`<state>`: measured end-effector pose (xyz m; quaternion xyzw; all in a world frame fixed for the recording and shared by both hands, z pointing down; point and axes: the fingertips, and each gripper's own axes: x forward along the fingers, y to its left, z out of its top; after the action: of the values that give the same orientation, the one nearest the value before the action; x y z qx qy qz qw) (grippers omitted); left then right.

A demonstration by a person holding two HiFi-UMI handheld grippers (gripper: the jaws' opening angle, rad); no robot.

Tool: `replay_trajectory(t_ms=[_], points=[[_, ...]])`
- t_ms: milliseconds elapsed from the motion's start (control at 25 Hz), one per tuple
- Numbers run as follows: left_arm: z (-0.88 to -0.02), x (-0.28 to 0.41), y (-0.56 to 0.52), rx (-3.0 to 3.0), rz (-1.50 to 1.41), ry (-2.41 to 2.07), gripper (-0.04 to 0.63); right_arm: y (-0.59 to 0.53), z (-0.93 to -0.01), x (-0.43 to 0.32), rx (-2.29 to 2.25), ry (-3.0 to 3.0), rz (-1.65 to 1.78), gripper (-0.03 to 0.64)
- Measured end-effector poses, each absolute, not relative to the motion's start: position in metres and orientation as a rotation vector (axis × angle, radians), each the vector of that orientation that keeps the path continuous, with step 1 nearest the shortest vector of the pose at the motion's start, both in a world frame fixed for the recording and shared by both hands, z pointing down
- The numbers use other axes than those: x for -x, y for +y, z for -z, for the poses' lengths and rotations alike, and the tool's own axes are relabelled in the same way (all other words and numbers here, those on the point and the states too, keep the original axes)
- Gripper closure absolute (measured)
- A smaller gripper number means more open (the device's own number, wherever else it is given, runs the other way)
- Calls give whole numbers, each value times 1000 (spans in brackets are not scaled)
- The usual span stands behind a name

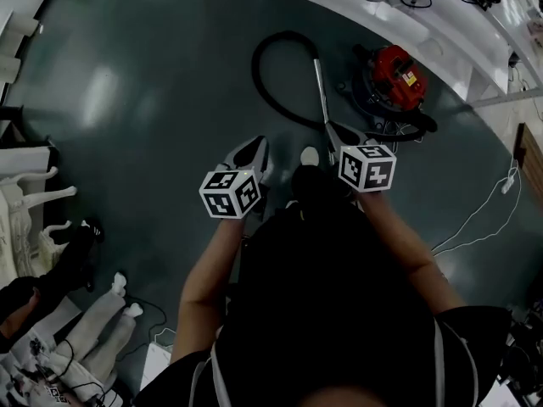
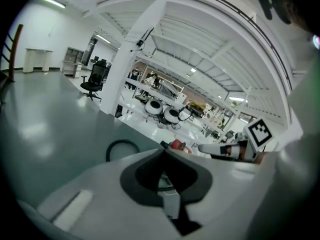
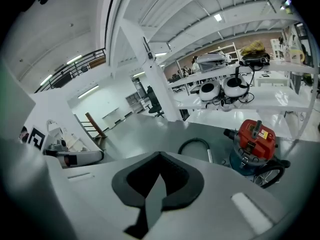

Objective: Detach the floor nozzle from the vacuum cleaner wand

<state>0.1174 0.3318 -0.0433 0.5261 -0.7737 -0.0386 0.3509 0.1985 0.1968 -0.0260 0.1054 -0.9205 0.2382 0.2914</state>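
Dark-clothed torso (image 1: 339,295) nearest; beyond it 2 closed, empty pairs: left tongs (image 1: 253,151), right tongs (image 1: 341,134). Steel wand (image 1: 321,91) on floor (image 1: 153,100), long axis near-to-far, near end beside right tongs, the closer pair; floor nozzle there, indistinct. Red canister (image 1: 394,70) far right.

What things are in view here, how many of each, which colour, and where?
vacuum cleaner: one, red top on a dark base, on the floor at upper right
hose: one, black, looped on the floor left of the vacuum cleaner
wand: one, silver, from the hose toward the person
cables: white, on the floor at right
office chair: one, black, far off in the left gripper view
left gripper: one, light grey with a marker cube, jaws shut, nothing between them
right gripper: one, same colours, jaws shut, nothing between them
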Motion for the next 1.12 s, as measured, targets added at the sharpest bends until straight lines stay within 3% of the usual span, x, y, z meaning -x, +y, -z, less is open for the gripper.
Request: replay_trajectory(t_ms=[1120], points=[[29,-7,159,-1490,-125,-1856,588,59,-9,-129,-404,-2366,-803,624]])
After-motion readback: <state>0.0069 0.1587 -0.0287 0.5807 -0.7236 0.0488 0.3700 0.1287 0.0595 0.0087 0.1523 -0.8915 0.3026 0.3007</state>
